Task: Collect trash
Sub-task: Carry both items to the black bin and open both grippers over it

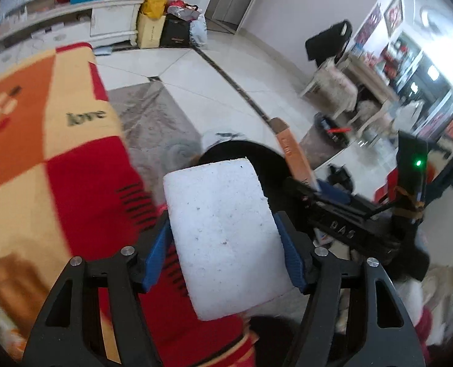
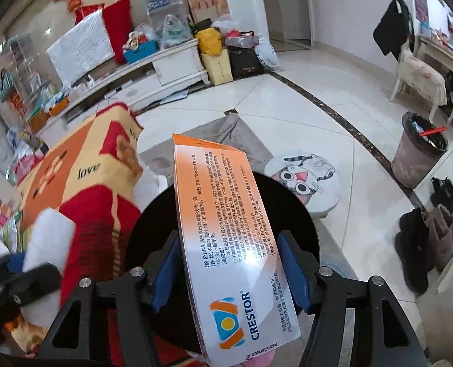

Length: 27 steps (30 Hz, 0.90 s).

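My left gripper [image 1: 223,244] is shut on a white foam block [image 1: 220,235], held above a black round bin [image 1: 257,156]. My right gripper [image 2: 231,263] is shut on an orange and white Crestor medicine box [image 2: 226,220], held over the same black bin [image 2: 153,229]. In the left wrist view the right gripper [image 1: 327,195] shows at the right with the orange box [image 1: 290,150] sticking up. In the right wrist view the foam block [image 2: 49,238] and left gripper show at the lower left.
A table with a red, orange and cream "love" cloth [image 1: 43,140] stands left of the bin. A cat-face stool [image 2: 306,180] sits behind the bin. A second lined waste bin [image 2: 419,150], boots [image 2: 428,238], chairs [image 2: 416,70] and a TV cabinet with bags [image 2: 171,61] surround the tiled floor.
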{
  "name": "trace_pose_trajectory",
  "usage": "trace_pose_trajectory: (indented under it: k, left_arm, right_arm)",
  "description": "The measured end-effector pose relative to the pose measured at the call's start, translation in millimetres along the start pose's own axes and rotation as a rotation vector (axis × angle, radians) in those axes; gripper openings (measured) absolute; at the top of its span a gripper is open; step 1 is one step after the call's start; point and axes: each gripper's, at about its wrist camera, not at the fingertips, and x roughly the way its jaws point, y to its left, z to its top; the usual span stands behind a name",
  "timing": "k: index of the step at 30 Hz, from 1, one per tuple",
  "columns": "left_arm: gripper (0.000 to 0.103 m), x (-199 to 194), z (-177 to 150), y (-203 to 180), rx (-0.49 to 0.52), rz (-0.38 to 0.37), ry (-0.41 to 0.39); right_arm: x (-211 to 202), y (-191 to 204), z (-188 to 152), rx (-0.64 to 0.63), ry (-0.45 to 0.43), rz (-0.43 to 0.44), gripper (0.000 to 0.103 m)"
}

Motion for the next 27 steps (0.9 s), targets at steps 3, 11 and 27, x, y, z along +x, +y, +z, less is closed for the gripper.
trace_pose_trajectory:
  k: [3, 11, 27]
  left_arm:
    - [0.07, 9, 4, 1, -0.017, -0.062, 0.011]
    - [0.07, 14, 0, 12, -0.059, -0.065, 0.043]
    - [0.07, -44, -31, 32, -0.078, 0.081, -0.033]
  right_arm:
    - [4, -5, 2, 0.039, -0.006, 0.009, 0.074]
    - [5, -7, -11, 0.051, 0.011, 0.019, 0.077]
    - [-14, 33, -27, -0.044, -0.005, 0.045, 0.077]
